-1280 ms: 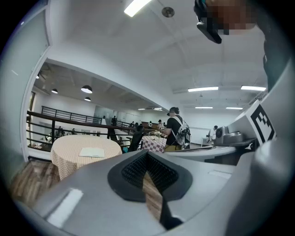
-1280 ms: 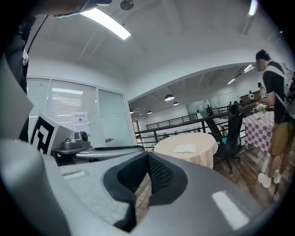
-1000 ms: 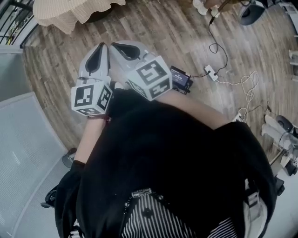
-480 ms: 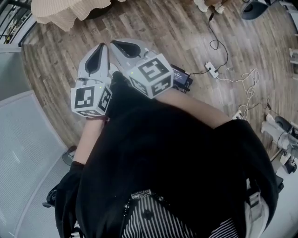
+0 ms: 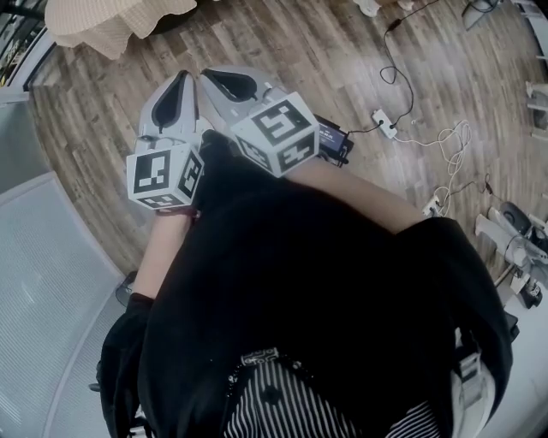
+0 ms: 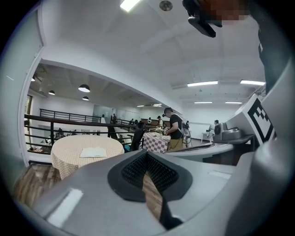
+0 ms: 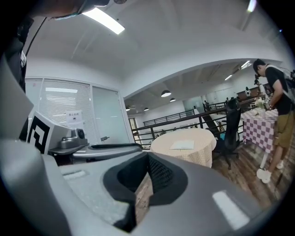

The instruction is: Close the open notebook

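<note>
Two hand-held grippers, side by side, seen in the upper left of the head view.

1. Left gripper (image 5: 178, 85): jaws closed pad to pad with nothing between them, confirmed in its own view (image 6: 147, 159). A thin wedge of wood floor (image 5: 308, 51) shows below the meeting pads. Its marker cube (image 5: 164, 175) sits at the near end.
2. Right gripper (image 5: 221, 83): jaws likewise pressed together and empty in its own view (image 7: 147, 161). Its marker cube (image 5: 276, 133) lies just right of the left one.
3. Person holding both: a dark top fills the centre and bottom of the head view.
4. Notebook (image 6: 93, 152): lies open and flat on the round table (image 6: 64, 159), at left centre of the left gripper view. In the right gripper view it is at centre right (image 7: 183, 145). It is well apart from both grippers.
5. Round table: covered in a beige checked cloth, with its edge at the top left of the head view (image 5: 103, 26).
6. Black railing (image 6: 69, 120): behind the table.
7. Office chair (image 7: 230, 126): just right of the table in the right gripper view.
8. Standing person (image 6: 175, 130): beside a checked-cloth table, at centre right of the left gripper view.
9. Power strip (image 5: 383, 123) with loose cables: on the floor, upper right of the head view.
</note>
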